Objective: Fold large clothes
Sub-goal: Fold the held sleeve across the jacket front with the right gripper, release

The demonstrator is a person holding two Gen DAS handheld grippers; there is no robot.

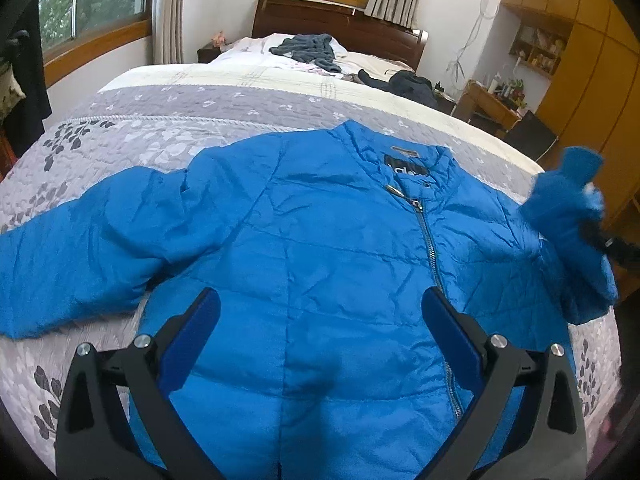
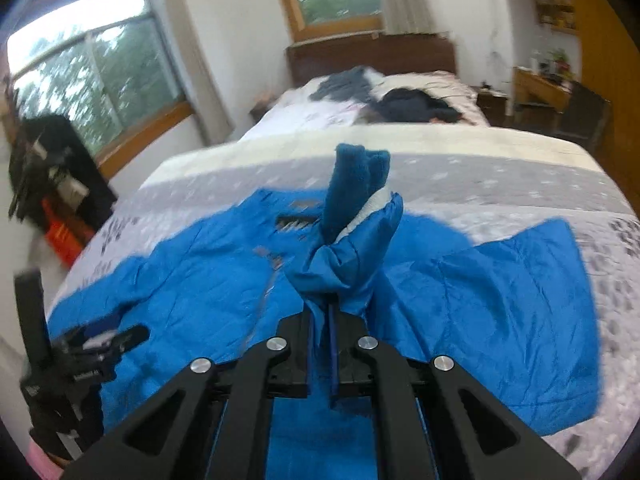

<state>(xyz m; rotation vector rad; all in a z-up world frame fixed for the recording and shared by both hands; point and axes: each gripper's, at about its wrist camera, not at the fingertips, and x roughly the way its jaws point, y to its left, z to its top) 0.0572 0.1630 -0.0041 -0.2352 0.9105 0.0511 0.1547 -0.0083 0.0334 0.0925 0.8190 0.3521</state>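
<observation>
A bright blue quilted puffer jacket (image 1: pixel 320 240) with a silver front zip is laid front-up across a bed (image 1: pixel 168 128) that is covered by a grey and cream quilted bedspread printed with leaves. Its collar, marked by a black label, is turned toward the dark wooden headboard (image 1: pixel 340 24), and its hem lies nearest the cameras. In the left wrist view, the left hand-held gripper (image 1: pixel 320 340) is held above the lower front of the jacket with its blue-padded fingers (image 1: pixel 452 332) spread wide apart and nothing between them. One sleeve is seen stretched flat over the bedspread toward the left edge of that view. The other sleeve (image 2: pixel 352 240) is lifted off the bed: in the right wrist view, the right hand-held gripper (image 2: pixel 322 312) is closed tightly on bunched blue fabric just below the darker knitted cuff, which stands upright above the jaws. The same raised cuff is visible at the right edge of the left wrist view. Farther up the bed, a grey crumpled garment (image 1: pixel 308 50) and a dark crumpled garment (image 1: pixel 408 84) are seen lying apart from the jacket. The right wrist view is blurred.
</observation>
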